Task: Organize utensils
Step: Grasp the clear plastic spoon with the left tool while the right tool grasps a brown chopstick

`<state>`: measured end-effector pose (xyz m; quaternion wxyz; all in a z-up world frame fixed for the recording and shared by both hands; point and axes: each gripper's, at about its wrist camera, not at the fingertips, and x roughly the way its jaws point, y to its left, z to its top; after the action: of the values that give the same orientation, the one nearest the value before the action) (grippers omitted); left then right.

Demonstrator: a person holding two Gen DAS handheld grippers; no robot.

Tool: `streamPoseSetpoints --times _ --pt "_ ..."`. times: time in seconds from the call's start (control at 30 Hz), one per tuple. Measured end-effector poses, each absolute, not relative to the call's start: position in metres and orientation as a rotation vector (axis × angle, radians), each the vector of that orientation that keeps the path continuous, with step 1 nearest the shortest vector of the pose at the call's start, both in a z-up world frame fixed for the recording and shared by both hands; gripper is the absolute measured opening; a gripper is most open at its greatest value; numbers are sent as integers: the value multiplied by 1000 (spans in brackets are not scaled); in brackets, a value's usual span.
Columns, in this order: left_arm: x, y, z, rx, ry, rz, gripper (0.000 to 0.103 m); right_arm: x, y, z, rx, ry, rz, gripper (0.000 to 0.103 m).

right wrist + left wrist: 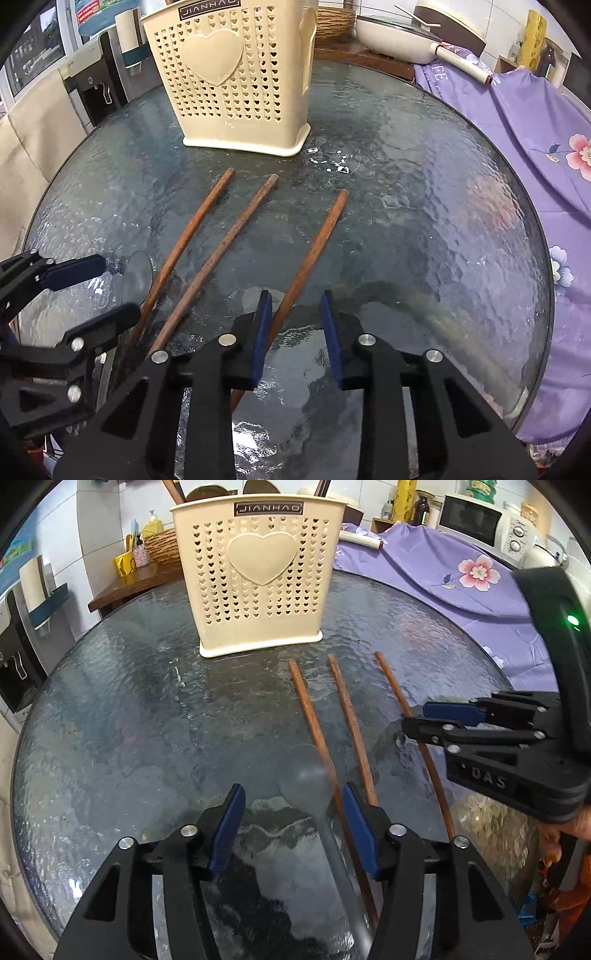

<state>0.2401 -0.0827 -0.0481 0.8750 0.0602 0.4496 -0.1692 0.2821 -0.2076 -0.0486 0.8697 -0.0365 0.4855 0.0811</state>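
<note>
A cream perforated utensil holder [258,579] stands at the far side of the round glass table [129,720]; it also shows in the right wrist view [236,77]. Three brown chopsticks lie side by side: left [310,716], middle [351,723], right [402,701]. A clear plastic spoon [306,775] lies against the left chopstick. My left gripper [293,805] is open, its jaws either side of the spoon and left chopstick. My right gripper [295,306] is open around the right chopstick [317,240], and shows from the side in the left wrist view [417,720].
A purple floral cloth [461,576] covers the surface to the right. A white microwave [487,524] stands behind it. A wooden side table [136,579] with bottles and a basket is behind the holder. A white pan [399,37] sits at the back.
</note>
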Motion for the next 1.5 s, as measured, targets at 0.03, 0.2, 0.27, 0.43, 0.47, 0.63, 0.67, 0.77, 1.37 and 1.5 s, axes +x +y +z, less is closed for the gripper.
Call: streamPoseSetpoints --times 0.03,0.2,0.27,0.43,0.47,0.63,0.67,0.77,1.37,1.5 --pt "242 -84 -49 120 943 -354 52 282 -208 -49 -75 1015 170 28" --pt "245 -90 -52 131 945 -333 49 284 -206 -49 -79 1012 165 28" --pt "246 -91 -52 125 944 -322 45 285 -206 -49 -73 1013 162 28" --pt "246 -94 -51 118 942 -310 38 293 -204 -49 -56 1011 148 28" --pt "246 -94 -50 113 942 -309 36 297 -203 -49 -48 1012 144 28" --pt "248 -94 -50 94 947 -311 36 313 -200 -49 -40 1011 128 24" --pt "248 -94 -50 92 947 -311 36 318 -199 -50 -38 1008 126 23" --pt "250 -93 -50 86 950 -315 36 325 -198 -50 -40 1002 112 21" --pt "261 -86 -44 69 931 -326 35 336 -201 -54 -41 981 122 7" --pt "261 -85 -37 72 904 -329 35 335 -201 -54 -37 972 126 7"
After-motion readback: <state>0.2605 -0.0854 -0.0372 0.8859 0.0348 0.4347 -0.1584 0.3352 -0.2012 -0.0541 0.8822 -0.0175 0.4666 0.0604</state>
